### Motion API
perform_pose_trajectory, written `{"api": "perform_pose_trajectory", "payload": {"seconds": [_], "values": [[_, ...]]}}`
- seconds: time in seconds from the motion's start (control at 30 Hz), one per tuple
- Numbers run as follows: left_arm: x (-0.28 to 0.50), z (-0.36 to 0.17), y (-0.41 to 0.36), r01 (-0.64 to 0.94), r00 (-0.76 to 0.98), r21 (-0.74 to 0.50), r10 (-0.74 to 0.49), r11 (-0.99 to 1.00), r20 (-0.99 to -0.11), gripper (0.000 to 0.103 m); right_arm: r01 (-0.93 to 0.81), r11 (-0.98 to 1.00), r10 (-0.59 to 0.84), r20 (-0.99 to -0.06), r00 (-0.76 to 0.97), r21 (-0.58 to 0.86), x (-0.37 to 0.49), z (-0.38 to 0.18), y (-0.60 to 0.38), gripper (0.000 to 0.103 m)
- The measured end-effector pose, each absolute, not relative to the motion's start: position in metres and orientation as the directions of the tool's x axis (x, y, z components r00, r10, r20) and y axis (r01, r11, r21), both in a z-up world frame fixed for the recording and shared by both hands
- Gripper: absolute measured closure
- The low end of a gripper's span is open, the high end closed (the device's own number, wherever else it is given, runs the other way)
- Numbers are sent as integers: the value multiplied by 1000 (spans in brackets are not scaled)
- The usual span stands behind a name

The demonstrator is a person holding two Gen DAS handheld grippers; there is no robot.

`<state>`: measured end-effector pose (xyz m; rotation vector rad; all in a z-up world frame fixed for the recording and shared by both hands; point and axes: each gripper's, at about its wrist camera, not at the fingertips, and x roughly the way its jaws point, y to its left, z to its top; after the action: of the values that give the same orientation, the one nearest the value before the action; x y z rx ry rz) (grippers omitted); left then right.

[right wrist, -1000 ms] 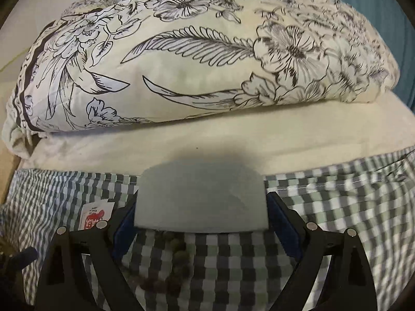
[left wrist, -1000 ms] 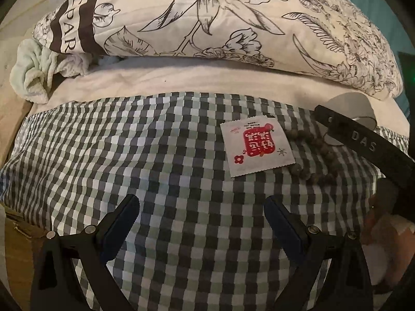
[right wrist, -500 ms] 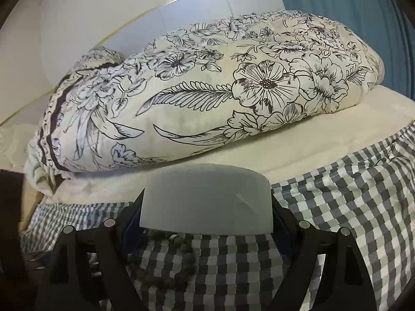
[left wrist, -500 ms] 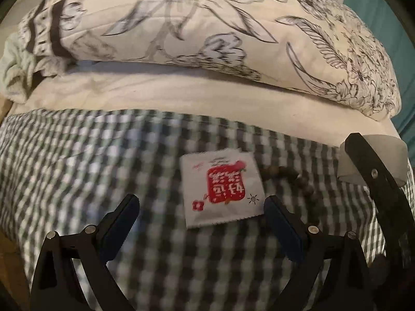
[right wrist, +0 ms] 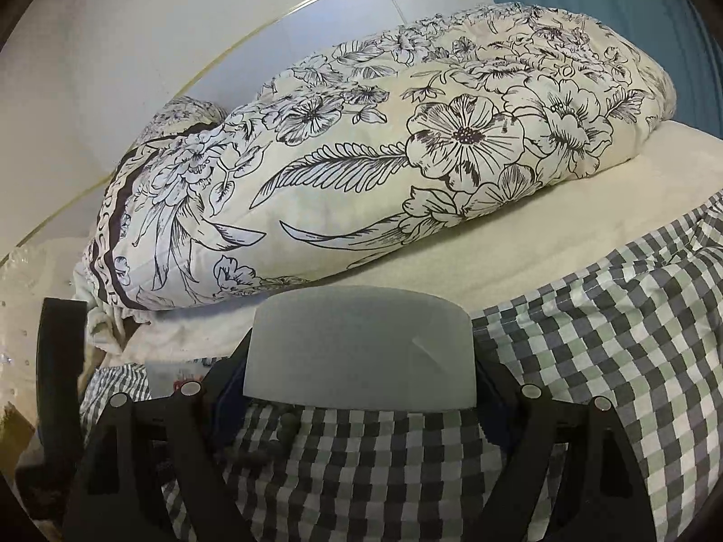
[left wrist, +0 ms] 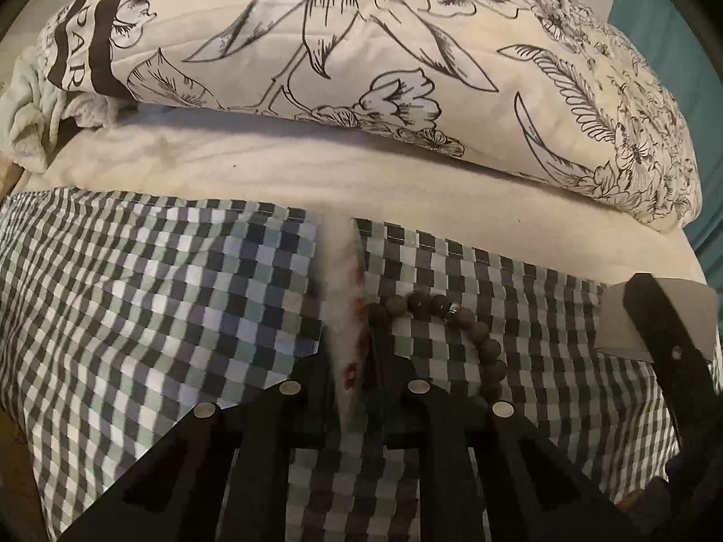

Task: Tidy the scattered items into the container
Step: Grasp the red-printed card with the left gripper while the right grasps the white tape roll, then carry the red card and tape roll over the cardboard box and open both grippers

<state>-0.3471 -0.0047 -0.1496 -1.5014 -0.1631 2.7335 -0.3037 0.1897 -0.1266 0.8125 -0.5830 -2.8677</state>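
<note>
The left hand-held gripper (left wrist: pixel 348 352) has just clenched the sachet (left wrist: pixel 345 316), seemingly lifted; the right hand-held gripper (right wrist: pixel 359 411) grasps the container (right wrist: pixel 359 357).

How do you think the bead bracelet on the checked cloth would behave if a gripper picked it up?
The bead bracelet would probably droop, since its separate round beads lie in a loose curve. The smooth beads might slip between flat fingers. On the soft checked cloth it seems unlikely to roll.
</note>
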Motion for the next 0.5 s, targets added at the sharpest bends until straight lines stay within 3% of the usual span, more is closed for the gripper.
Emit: {"api": "perform_pose_trajectory", "payload": {"seconds": [0.23, 0.33, 0.5], "values": [[-320, -132, -18, 37, -580, -75, 40, -996, -814, 89, -3, -921, -206, -492, -846, 390, -305, -129, 190, 20], [-302, -121, -22, 24, -599, -57, 31, -998, -800, 96, -2, -923, -205, -497, -843, 384, -306, -130, 188, 20], [-283, -109, -38, 22, -607, -58, 33, -998, -794, 98, -6, -935, -190, -517, -835, 353, -308, -131, 183, 20]]}}
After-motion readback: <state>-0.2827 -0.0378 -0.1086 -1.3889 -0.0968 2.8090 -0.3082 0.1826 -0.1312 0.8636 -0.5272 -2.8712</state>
